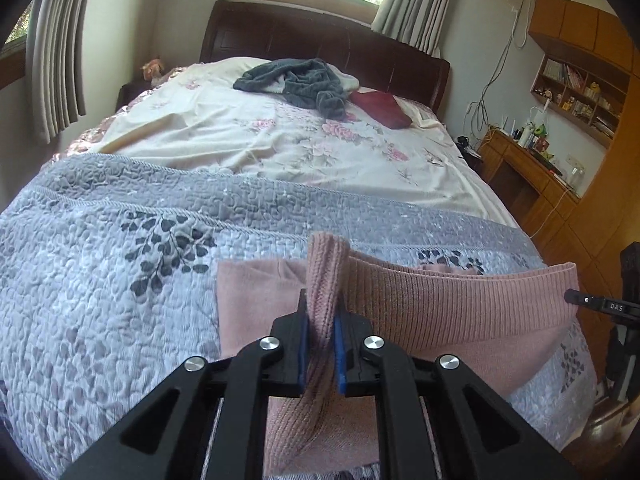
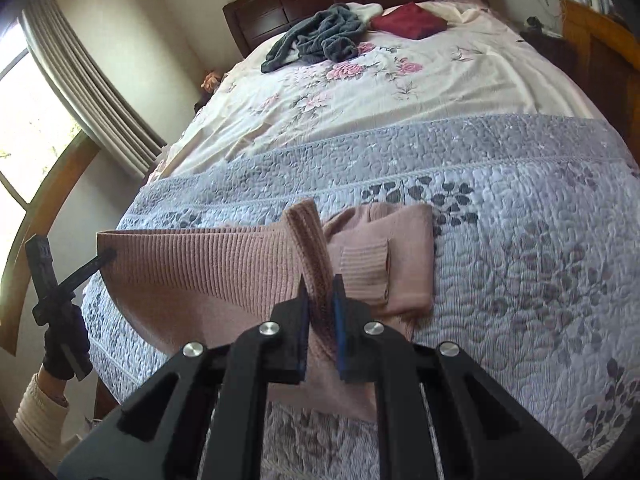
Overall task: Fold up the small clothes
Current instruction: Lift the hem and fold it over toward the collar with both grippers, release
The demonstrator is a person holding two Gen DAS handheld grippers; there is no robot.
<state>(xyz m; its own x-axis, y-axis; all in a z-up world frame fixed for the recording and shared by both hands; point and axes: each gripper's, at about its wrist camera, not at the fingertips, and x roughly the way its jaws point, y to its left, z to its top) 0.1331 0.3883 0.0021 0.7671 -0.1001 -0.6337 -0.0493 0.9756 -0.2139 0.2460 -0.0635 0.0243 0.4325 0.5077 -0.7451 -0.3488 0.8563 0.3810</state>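
The pink ribbed knit sweater (image 1: 460,300) lies low in both frames, on the grey-blue quilted bedspread with dark leaf print (image 1: 100,264) at the foot of the bed, and its ribbed hem is lifted off the quilt. The left gripper (image 1: 320,320) has its blue pads nearly closed, with a bunched fold of the hem pinched between them; the right gripper (image 2: 320,304) pinches the other end of the same hem in the same way. I judge that the step in hand is the bottom fold: the hem is raised and should next be carried forward, toward the top of the frame, and laid over the sweater body. This calls for both grippers to move together and keep the hem taut, so the edge lands straight. Already a sleeve with its ribbed cuff (image 2: 364,268) seems folded over the body. Farther up are a cream floral sheet (image 1: 280,140), a dark grey crumpled garment (image 1: 304,84), a folded dark red cloth (image 1: 380,110), a dark wooden headboard (image 1: 320,40), curtains and wooden shelves.
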